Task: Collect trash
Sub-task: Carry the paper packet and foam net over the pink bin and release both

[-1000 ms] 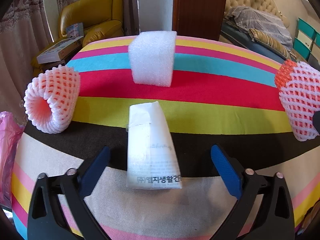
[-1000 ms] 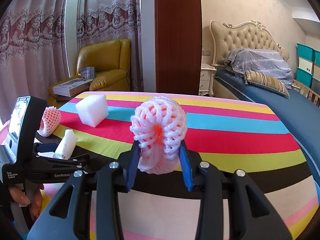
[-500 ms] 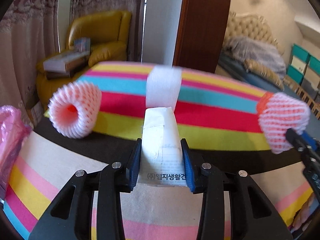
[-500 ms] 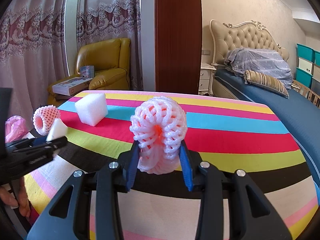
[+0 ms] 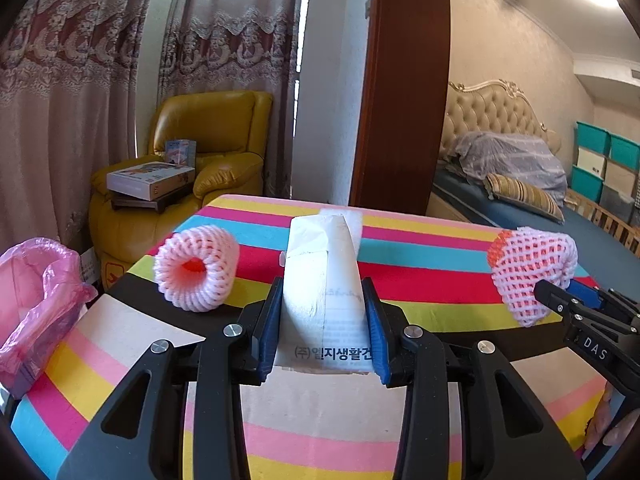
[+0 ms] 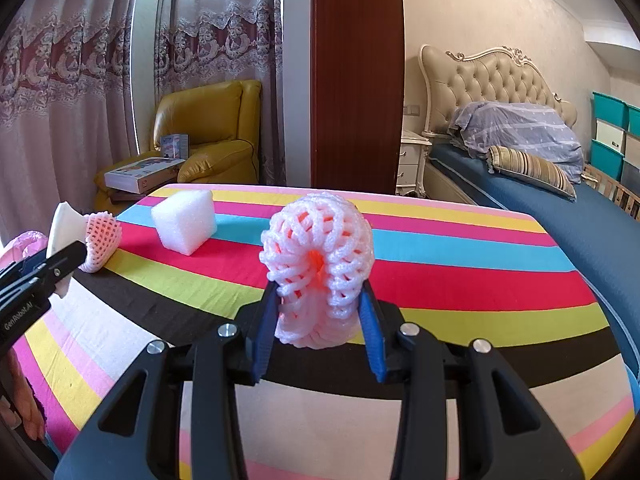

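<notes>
My left gripper (image 5: 322, 320) is shut on a white paper packet (image 5: 322, 280) with Korean print and holds it above the striped table. My right gripper (image 6: 320, 320) is shut on a pink foam fruit net (image 6: 318, 264), also lifted; this net shows at the right of the left wrist view (image 5: 532, 268). A second pink foam net (image 5: 196, 268) lies on the table at the left. A white foam block (image 6: 184, 222) stands on the far stripes; the packet mostly hides it in the left wrist view. A pink trash bag (image 5: 36, 296) hangs at the table's left edge.
The striped tablecloth (image 6: 460, 272) covers the table. A yellow armchair (image 5: 216, 152) with boxes stands behind on the left, a wooden post in the middle, a bed (image 6: 540, 184) on the right.
My left gripper closed on the white packet and lifted it off the table, tilting up. My right gripper has stayed still with its foam net.
</notes>
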Available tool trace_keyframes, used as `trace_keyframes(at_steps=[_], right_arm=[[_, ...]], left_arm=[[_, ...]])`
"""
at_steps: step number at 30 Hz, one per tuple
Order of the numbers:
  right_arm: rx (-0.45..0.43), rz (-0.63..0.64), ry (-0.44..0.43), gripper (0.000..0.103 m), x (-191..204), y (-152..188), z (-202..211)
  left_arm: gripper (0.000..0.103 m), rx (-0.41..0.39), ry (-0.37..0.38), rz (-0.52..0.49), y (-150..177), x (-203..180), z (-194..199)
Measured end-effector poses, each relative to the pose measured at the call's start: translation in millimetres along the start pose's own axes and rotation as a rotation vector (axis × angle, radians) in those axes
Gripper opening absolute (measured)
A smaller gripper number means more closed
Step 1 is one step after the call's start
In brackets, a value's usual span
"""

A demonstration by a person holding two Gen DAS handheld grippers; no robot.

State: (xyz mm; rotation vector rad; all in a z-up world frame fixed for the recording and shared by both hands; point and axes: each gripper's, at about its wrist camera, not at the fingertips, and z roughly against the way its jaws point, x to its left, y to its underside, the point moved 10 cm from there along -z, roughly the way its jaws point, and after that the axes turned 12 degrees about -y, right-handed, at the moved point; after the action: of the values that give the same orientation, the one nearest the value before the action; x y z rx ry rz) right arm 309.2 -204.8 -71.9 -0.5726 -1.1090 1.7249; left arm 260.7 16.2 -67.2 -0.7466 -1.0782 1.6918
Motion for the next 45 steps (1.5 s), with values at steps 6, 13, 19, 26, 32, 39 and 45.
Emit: trace_keyframes(at_steps=[6, 13, 19, 26, 32, 39, 45], right_arm=[[0.012, 0.013, -0.003, 0.038, 3.0, 2.1, -3.1], [0.002, 0.04, -0.035, 0.038, 10.5, 2.1, 1.7], [0.018, 0.034, -0.085, 0.038, 27.0, 5.5, 5.0], [0.018, 0.109, -0.156, 0.038, 69.8, 1.4, 16.3], [0.031, 0.169, -0.207, 0.038, 103.8, 0.1, 22.4], [0.049, 0.246, -0.261, 0.038, 145.5, -1.9, 24.0], [0.08, 0.305, -0.318, 0.038, 186.4, 0.1, 19.7]], left_arm=[[0.037, -0.028, -0.012, -0.011, -0.4, 10.7, 8.7], [0.038, -0.042, 0.005, -0.021, -1.8, 20.1, 20.6], [0.038, -0.061, -0.003, -0.029, -5.2, 26.8, 31.6], [0.038, -0.065, -0.01, -0.039, -4.1, 35.1, 38.9], [0.038, -0.065, -0.025, -0.028, -8.3, 53.8, 42.3], [0.038, -0.086, -0.063, -0.038, -18.3, 81.7, 49.4], [0.038, -0.095, -0.105, -0.043, -25.7, 111.5, 52.3]])
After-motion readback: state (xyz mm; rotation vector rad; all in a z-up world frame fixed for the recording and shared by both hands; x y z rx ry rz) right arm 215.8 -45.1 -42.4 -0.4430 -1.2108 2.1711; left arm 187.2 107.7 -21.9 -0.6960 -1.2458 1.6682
